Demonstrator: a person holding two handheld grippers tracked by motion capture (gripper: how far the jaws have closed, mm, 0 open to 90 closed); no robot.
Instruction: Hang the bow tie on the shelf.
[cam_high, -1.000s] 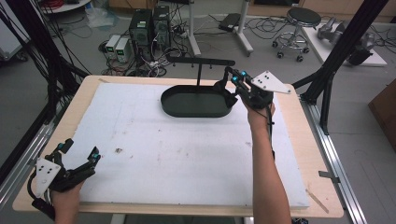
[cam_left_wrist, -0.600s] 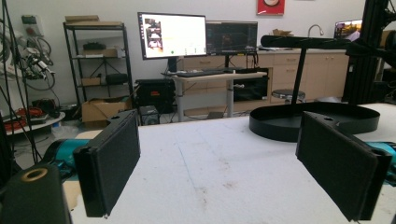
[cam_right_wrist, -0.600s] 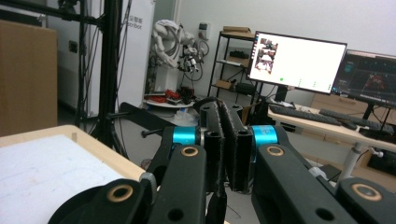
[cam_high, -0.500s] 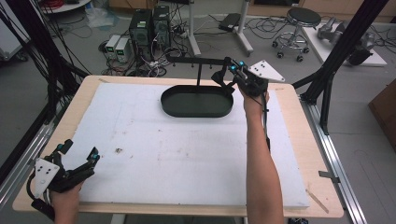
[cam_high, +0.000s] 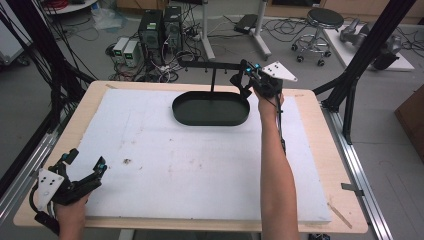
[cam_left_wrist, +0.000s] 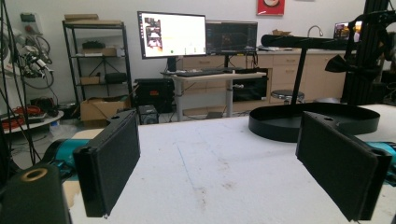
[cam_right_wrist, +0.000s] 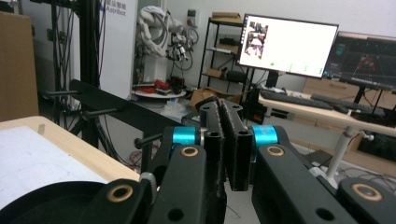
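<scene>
While the left gripper (cam_high: 84, 176) rests near the table's (cam_high: 320, 150) front left corner with jaws spread wide and empty, the stand (cam_high: 210, 107) sits at the far edge of the white pad (cam_high: 175, 160). Its black oval tray, post and top bar (cam_high: 210, 65) look rigid, light and likely smooth. Grasp the bar end. At that end, the right gripper (cam_high: 246, 75) has its jaws pressed together, holding nothing visible. Nothing lies between; cables and computers (cam_high: 160, 27) stand beyond.

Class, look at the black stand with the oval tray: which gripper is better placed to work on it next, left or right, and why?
Right. The right gripper hangs at the far edge of the black stand, jaws pressed together beside its crossbar. The left gripper sits open at the table's near left corner, far from it.
</scene>
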